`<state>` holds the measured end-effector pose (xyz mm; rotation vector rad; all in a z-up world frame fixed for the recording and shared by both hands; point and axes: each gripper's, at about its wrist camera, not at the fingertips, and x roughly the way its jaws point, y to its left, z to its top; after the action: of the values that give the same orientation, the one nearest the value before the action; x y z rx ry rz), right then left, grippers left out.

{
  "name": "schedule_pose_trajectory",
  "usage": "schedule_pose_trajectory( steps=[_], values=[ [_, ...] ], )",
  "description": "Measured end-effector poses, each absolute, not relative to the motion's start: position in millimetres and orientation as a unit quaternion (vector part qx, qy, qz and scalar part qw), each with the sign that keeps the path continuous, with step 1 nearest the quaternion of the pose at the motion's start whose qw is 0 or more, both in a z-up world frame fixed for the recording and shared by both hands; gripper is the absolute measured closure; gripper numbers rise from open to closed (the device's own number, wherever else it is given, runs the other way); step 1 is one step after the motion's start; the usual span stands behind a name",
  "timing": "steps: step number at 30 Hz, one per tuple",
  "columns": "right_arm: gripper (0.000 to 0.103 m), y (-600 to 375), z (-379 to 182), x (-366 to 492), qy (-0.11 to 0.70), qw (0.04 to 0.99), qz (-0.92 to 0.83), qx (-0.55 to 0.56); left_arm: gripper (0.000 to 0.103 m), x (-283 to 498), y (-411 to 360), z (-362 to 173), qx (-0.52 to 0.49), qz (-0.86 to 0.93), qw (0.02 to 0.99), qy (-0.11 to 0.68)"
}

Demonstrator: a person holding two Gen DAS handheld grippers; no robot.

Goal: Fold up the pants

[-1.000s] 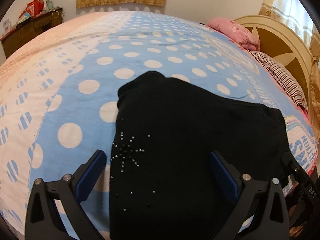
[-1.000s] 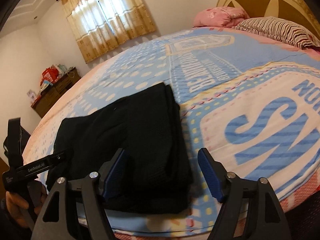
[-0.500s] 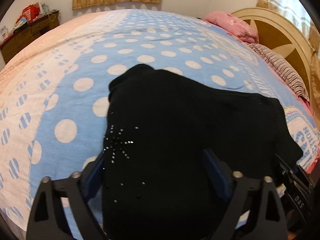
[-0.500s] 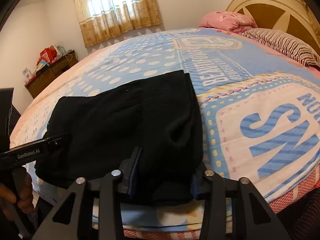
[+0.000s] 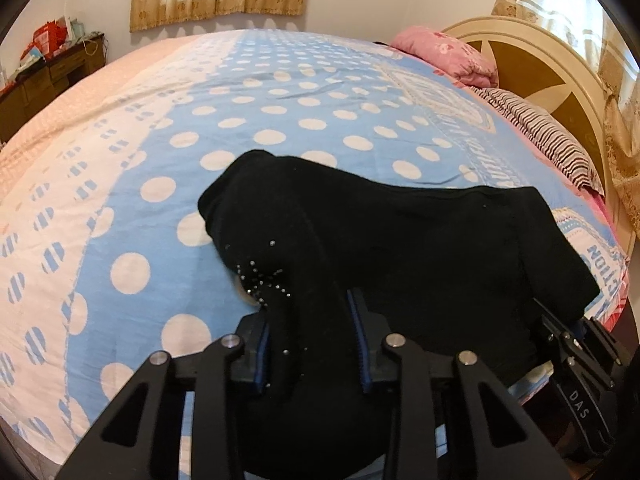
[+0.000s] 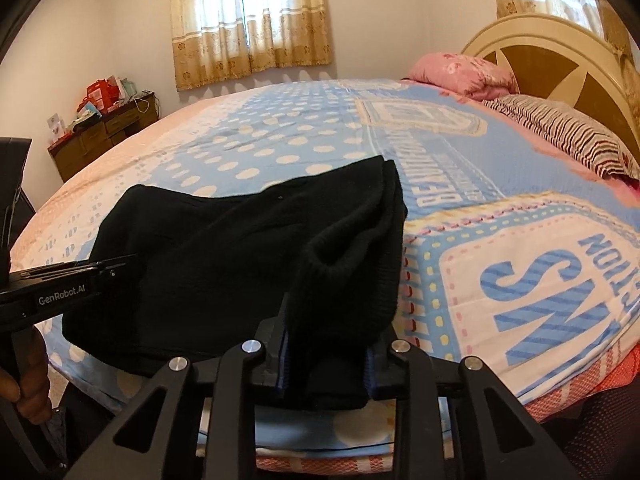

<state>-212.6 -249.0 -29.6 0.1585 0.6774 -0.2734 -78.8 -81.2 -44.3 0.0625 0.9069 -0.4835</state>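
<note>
The black pants (image 5: pixel 420 240) lie folded across the near edge of the bed, with small silver studs near the left end. My left gripper (image 5: pixel 310 320) is shut on the pants' near left edge, and the cloth bunches up between its blue pads. My right gripper (image 6: pixel 326 324) is shut on the thick ribbed right end of the pants (image 6: pixel 240 248) and lifts it a little. The right gripper also shows at the lower right of the left wrist view (image 5: pixel 576 360); the left one shows at the left of the right wrist view (image 6: pixel 60 288).
The bed (image 5: pixel 280 112) has a blue sheet with white dots and a pink border. A pink pillow (image 6: pixel 464 72) and a striped pillow (image 6: pixel 560 132) lie by the cream headboard (image 6: pixel 552 48). A wooden dresser (image 6: pixel 104 132) stands at the far left wall.
Both grippers moved forward onto the pants' near edge and closed on it. The cloth is now bunched and raised at both ends.
</note>
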Motion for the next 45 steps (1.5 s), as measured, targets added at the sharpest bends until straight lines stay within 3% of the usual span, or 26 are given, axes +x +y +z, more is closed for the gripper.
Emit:
schedule_pose_trajectory(
  steps=[7, 9, 22, 25, 27, 29, 38, 42, 44, 45],
  values=[
    [0.075, -243, -16, -214, 0.314, 0.938, -0.123, 0.079, 0.072, -80, -79, -31, 0.033, -0.226, 0.881, 0.414],
    [0.075, -240, -12, -213, 0.309, 0.940, -0.121, 0.077, 0.081, -81, -78, -27, 0.037, -0.222, 0.886, 0.406],
    [0.075, -243, -10, -213, 0.309, 0.938, -0.143, 0.056, 0.083, -74, -68, -23, 0.014, -0.233, 0.882, 0.409],
    [0.075, -260, -22, -215, 0.323, 0.930, -0.157, 0.079, 0.059, -67, -53, -23, -0.019, -0.248, 0.872, 0.422],
    [0.075, -268, -29, -216, 0.332, 0.925, -0.160, 0.097, 0.036, -64, -42, -22, -0.027, -0.226, 0.880, 0.417],
    [0.075, -269, -34, -216, 0.334, 0.923, -0.161, 0.100, 0.029, -61, -33, -20, -0.028, -0.207, 0.889, 0.408],
    [0.075, -272, -39, -216, 0.336, 0.923, -0.157, 0.102, 0.029, -47, -40, -49, -0.046, -0.200, 0.865, 0.458],
    [0.075, -274, -42, -215, 0.342, 0.920, -0.159, 0.105, 0.042, -46, -44, -56, -0.068, -0.211, 0.852, 0.473],
    [0.075, -274, -43, -214, 0.343, 0.919, -0.159, 0.109, 0.057, -47, -50, -57, -0.061, -0.227, 0.848, 0.475],
    [0.075, -275, -42, -214, 0.343, 0.919, -0.158, 0.111, 0.057, -46, -50, -57, -0.066, -0.229, 0.845, 0.478]
  ],
)
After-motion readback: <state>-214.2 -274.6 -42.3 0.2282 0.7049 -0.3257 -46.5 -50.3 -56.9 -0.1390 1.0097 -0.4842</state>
